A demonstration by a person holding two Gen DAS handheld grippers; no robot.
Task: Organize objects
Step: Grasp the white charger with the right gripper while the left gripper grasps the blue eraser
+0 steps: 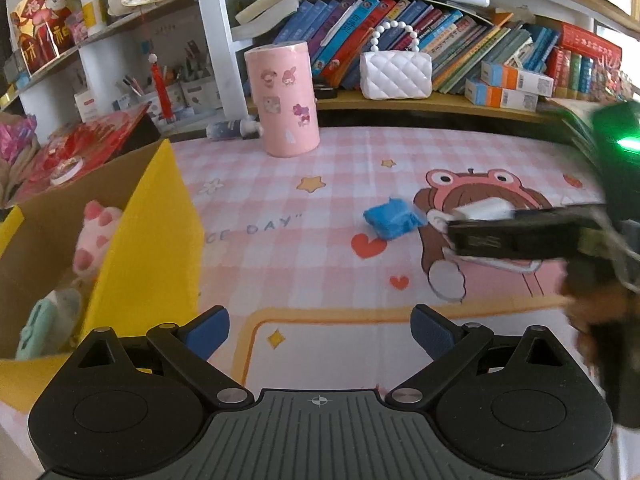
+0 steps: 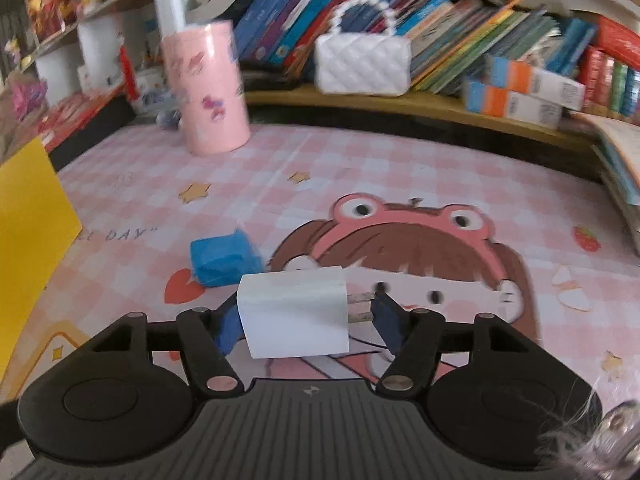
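charger block between my right jaws, box waiting on the left

charger (image 2: 294, 314), white, lies on the pink checked mat (image 2: 400, 168) between the fingers of my right gripper (image 2: 308, 322). the jaws stand partly closed around it; whether the pads press yet i cannot tell. it looks light, hard and smooth, so i judge it may slip or twist; i'd grip the flat body, not the prongs pointing right. my left gripper (image 1: 318, 332) hovers wide open and empty beside the yellow cardboard box (image 1: 152, 240), which holds soft toys. a blue crumpled piece (image 2: 224, 258) lies just beyond the charger. behind, a pink canister (image 1: 282, 98) and crowded bookshelves (image 1: 460, 32).
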